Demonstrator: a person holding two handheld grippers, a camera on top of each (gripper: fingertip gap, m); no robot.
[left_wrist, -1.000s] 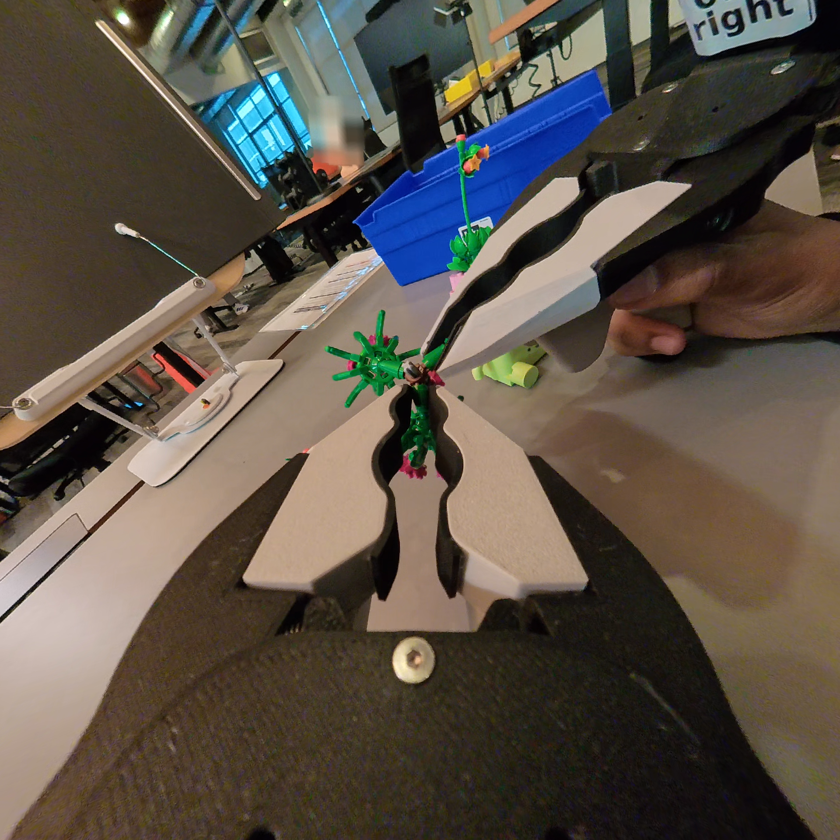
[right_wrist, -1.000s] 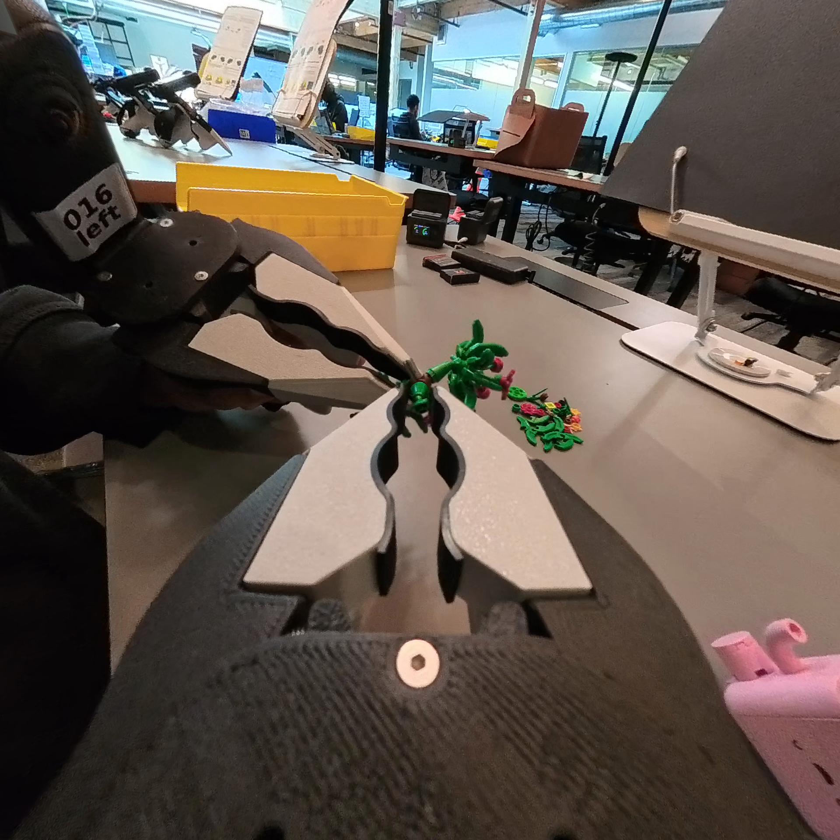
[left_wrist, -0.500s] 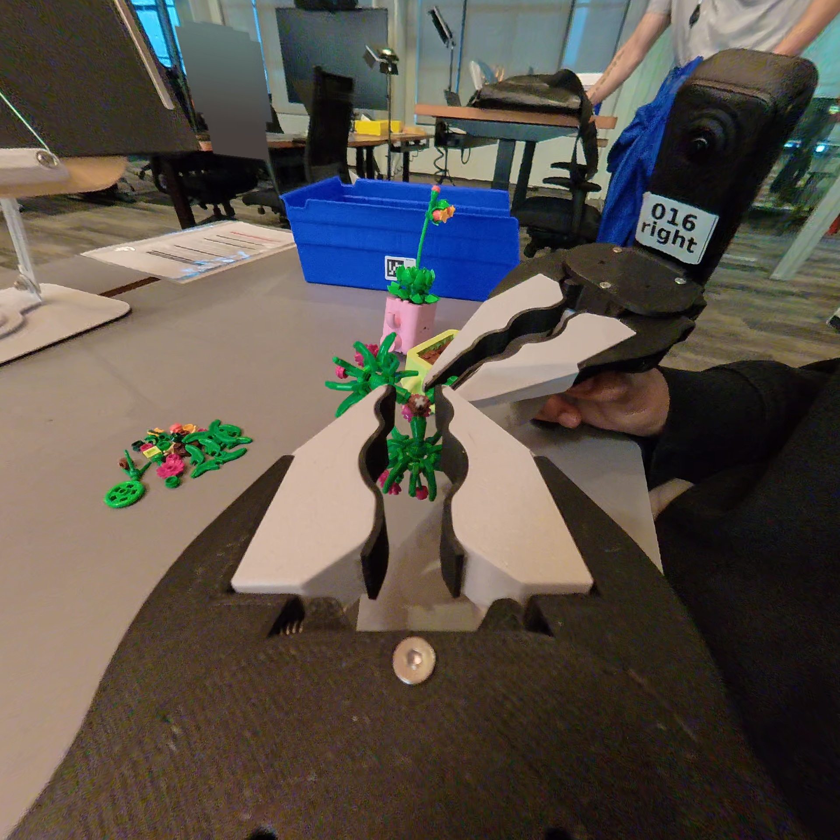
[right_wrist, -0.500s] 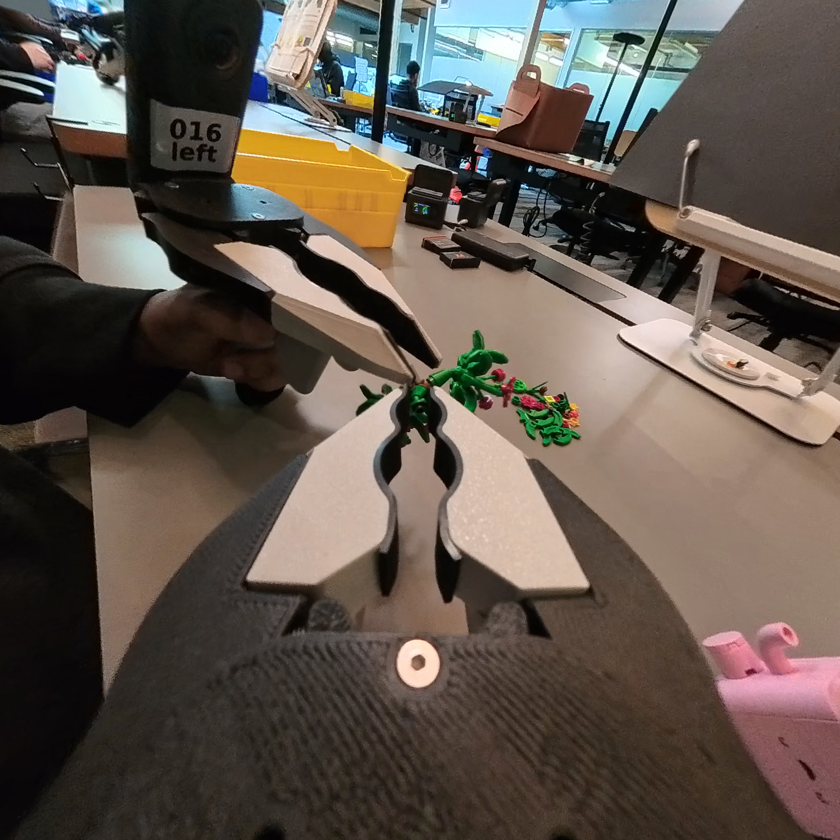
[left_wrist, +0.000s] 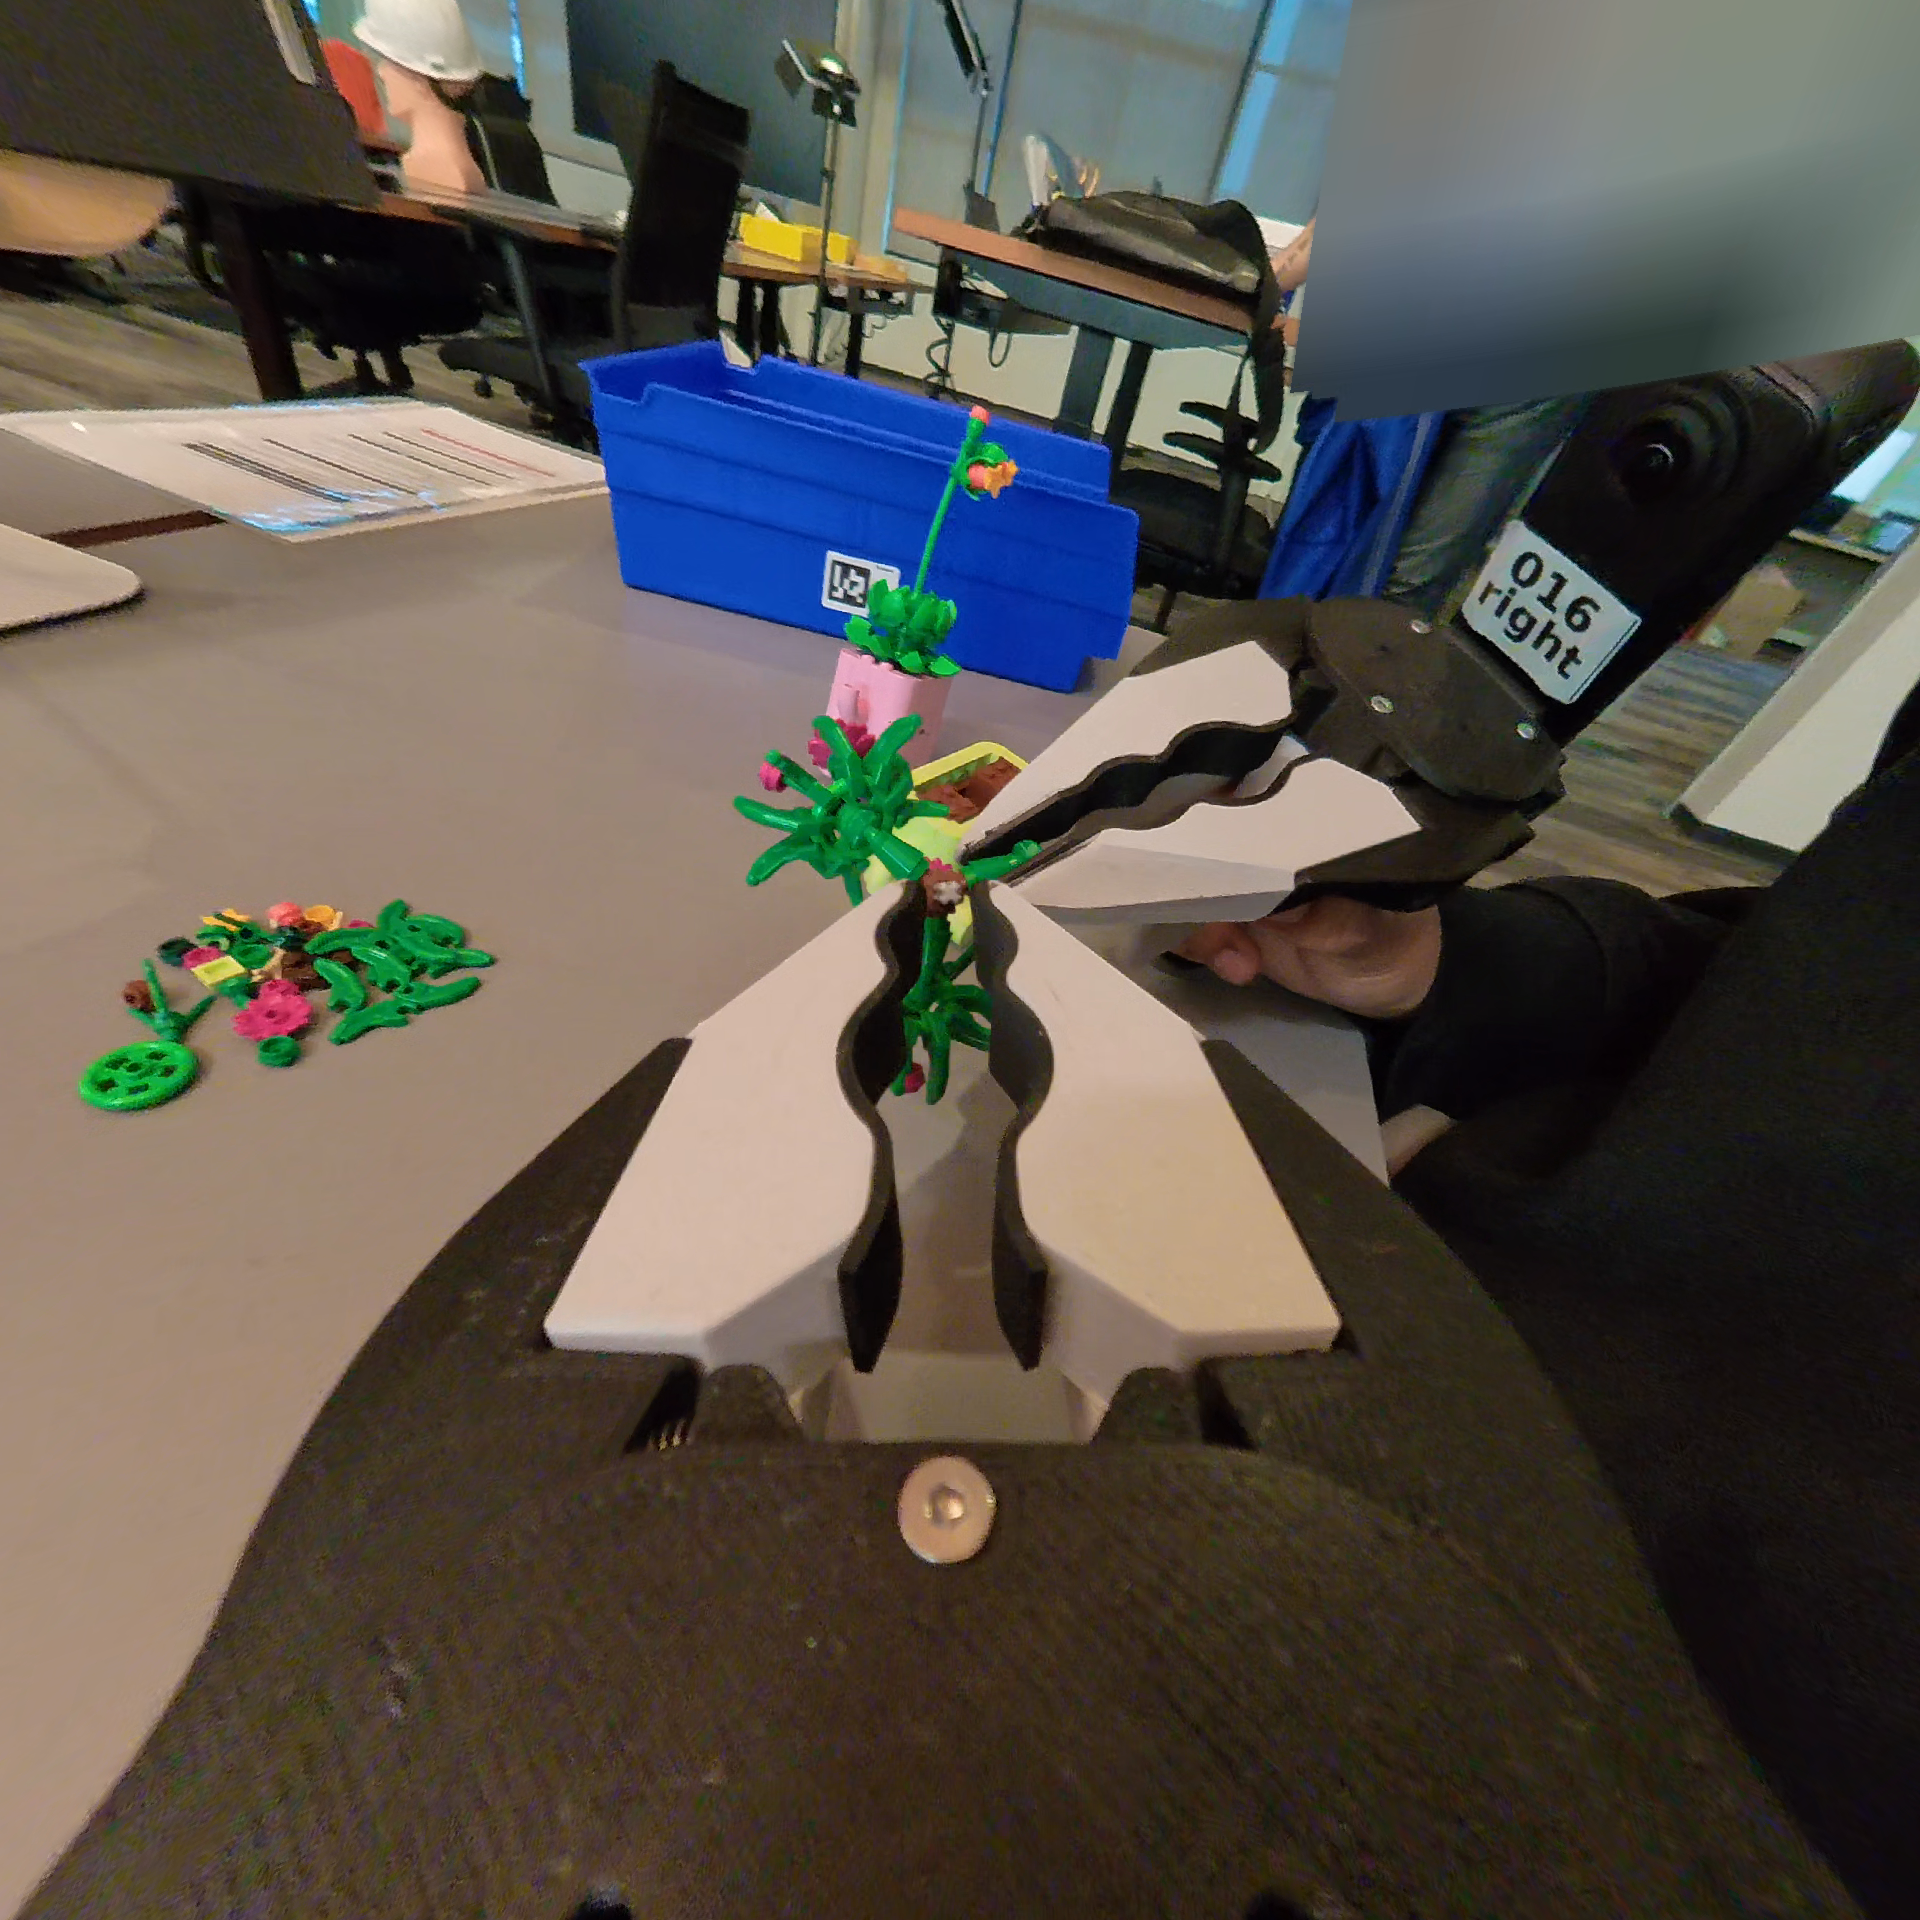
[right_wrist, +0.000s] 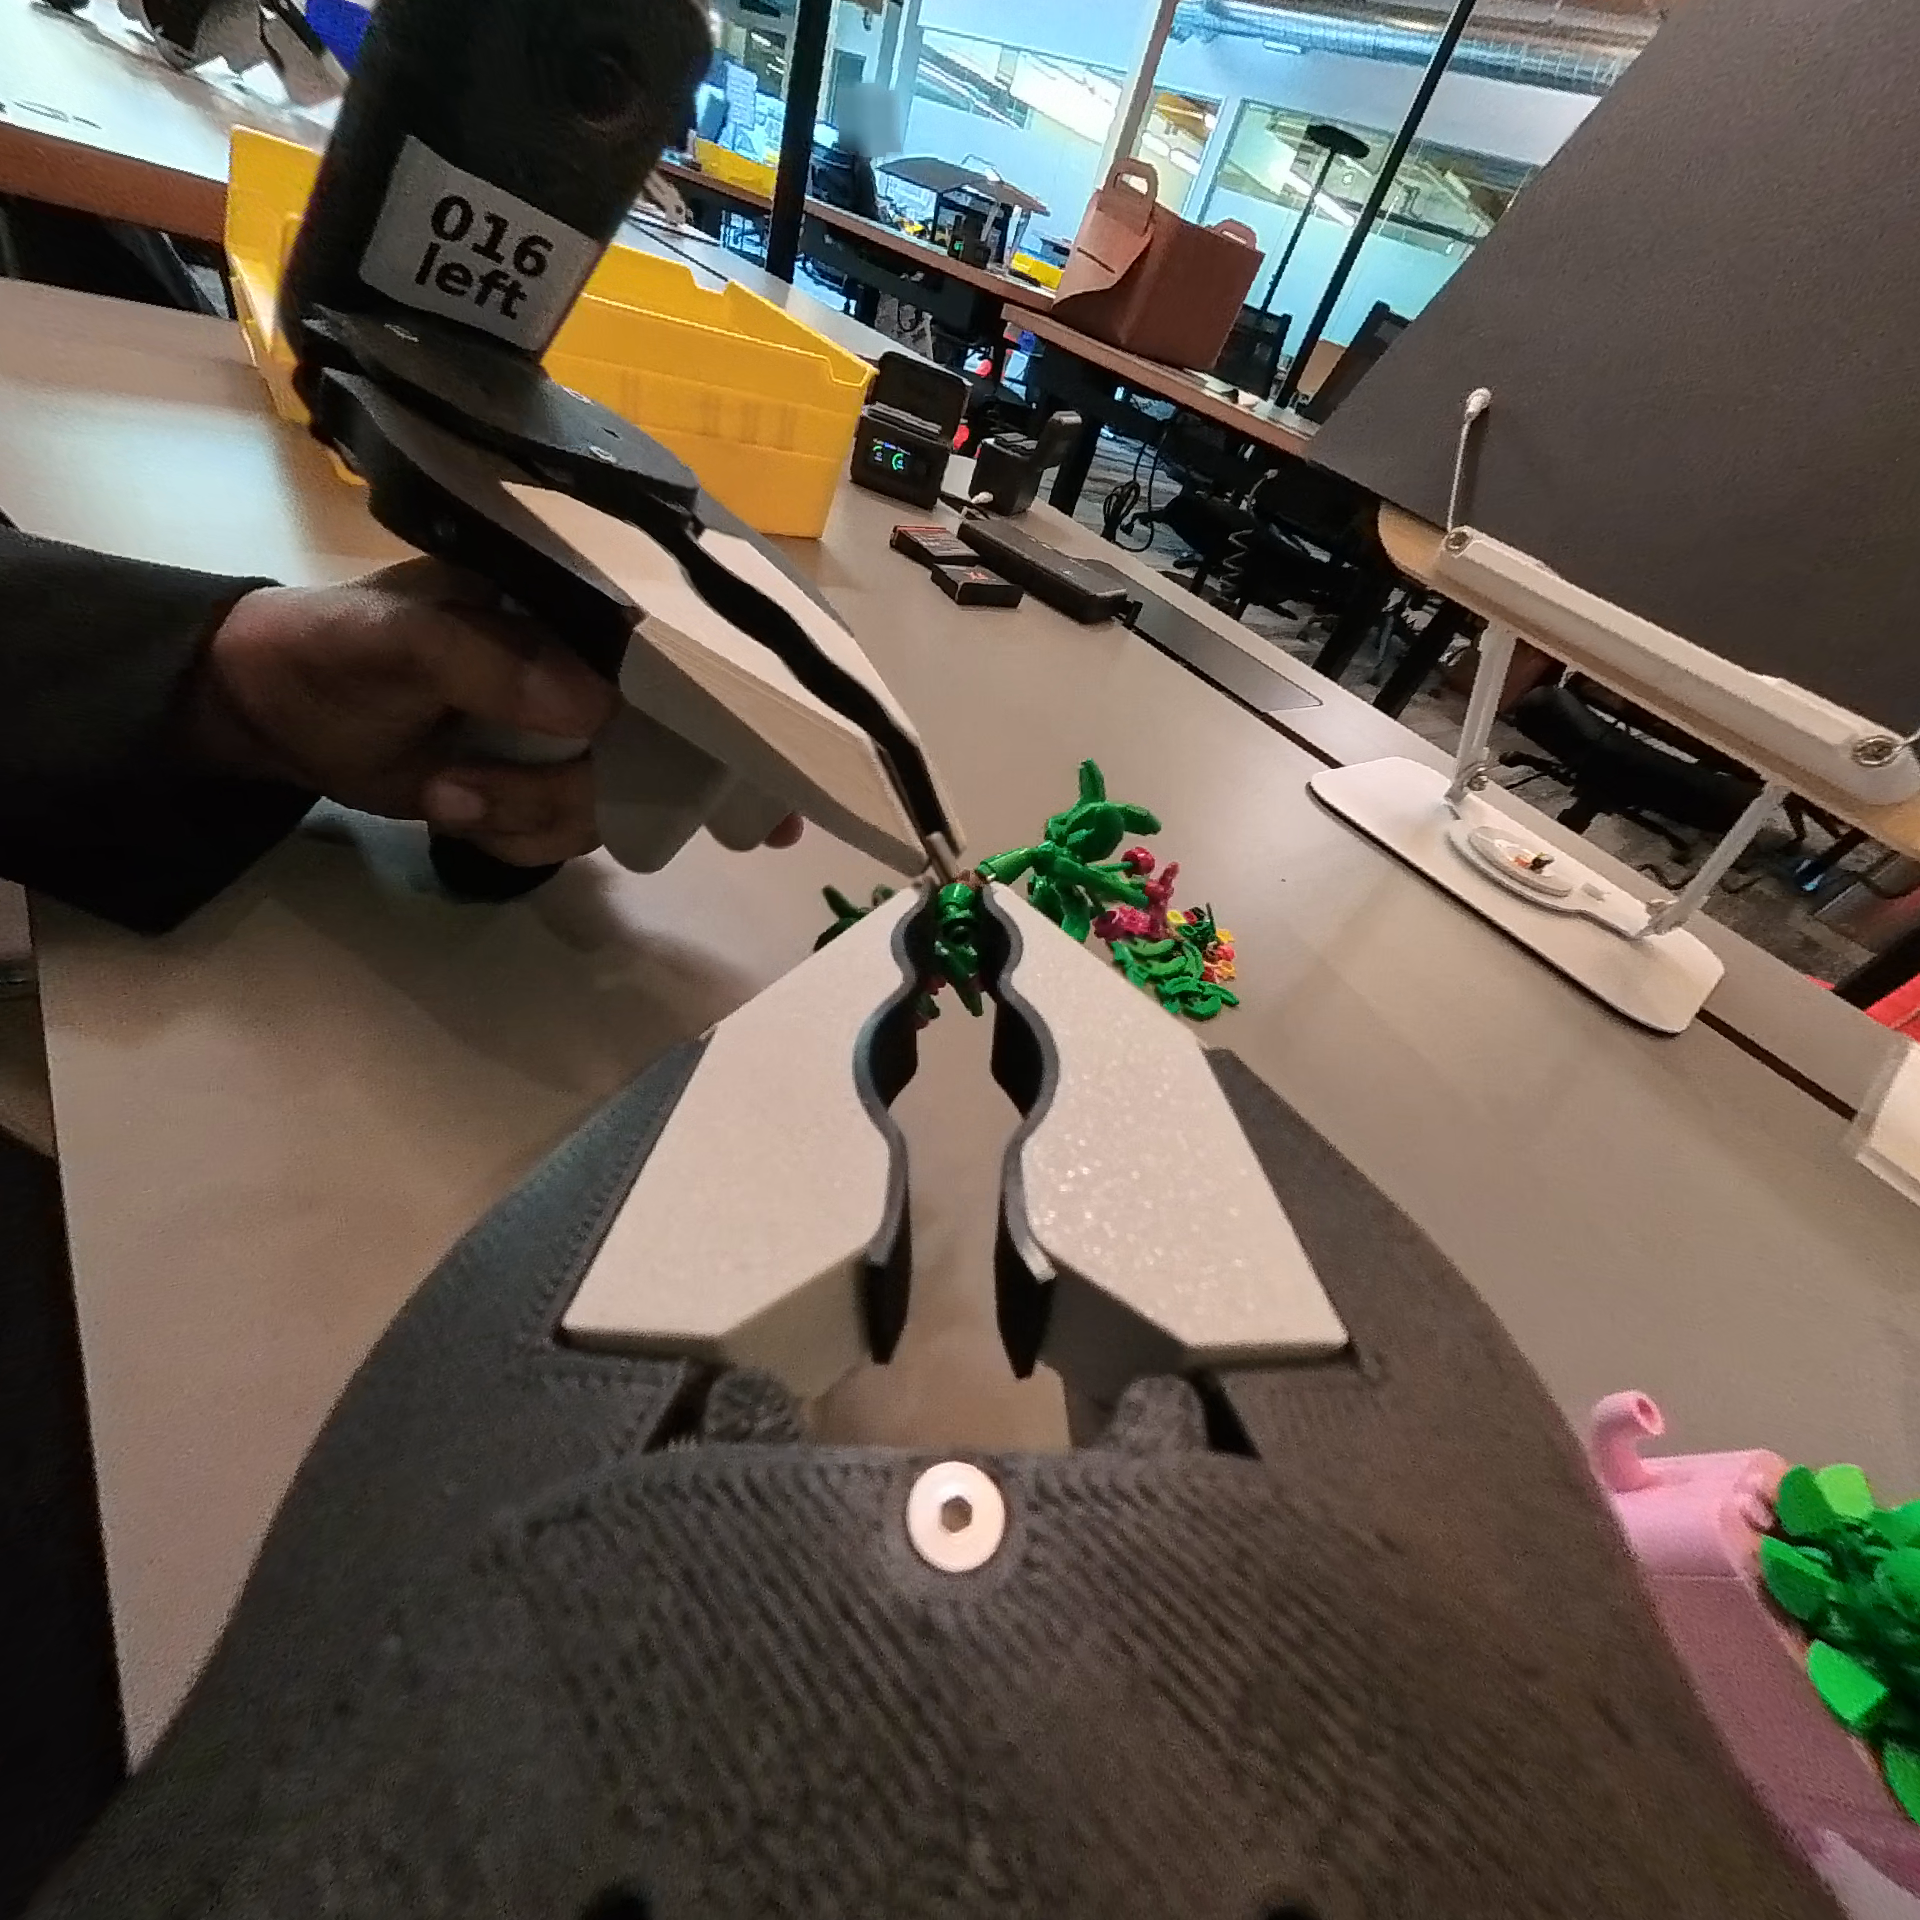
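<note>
Two hand-held claws meet tip to tip above a grey table (left_wrist: 416, 748), each gripped by a hand in a dark sleeve.

In the left wrist view, the left claw (left_wrist: 948, 902) fills the lower centre of the frame. Its fingers are nearly together, clamped on a small toy plant (left_wrist: 940, 997) of green plastic leaves with pink buds, at a brown knob on the stem. The right claw (left_wrist: 982, 847) enters from the right of the frame, closed on a green sprig of the same plant. A second leafy cluster (left_wrist: 847, 810) sticks out just beyond the tips, toward the upper left.

In the right wrist view, the right claw (right_wrist: 951, 902) pinches the plant (right_wrist: 956, 940) at centre frame, and the left claw (right_wrist: 935, 847) comes down from the upper left.

At the left of the left wrist view, a loose pile of small pieces (left_wrist: 301, 971), green leaves and pink flowers, lies on the table, well apart from the claws. Behind the claws stand a pink pot (left_wrist: 888, 701) with a tall thin flower stem and a yellow-green pot (left_wrist: 961, 774) showing brown inside. A blue bin (left_wrist: 852, 520) sits farther back.

The plant is held in the air by both claws, in neither pot, and many loose pieces lie unused.
</note>
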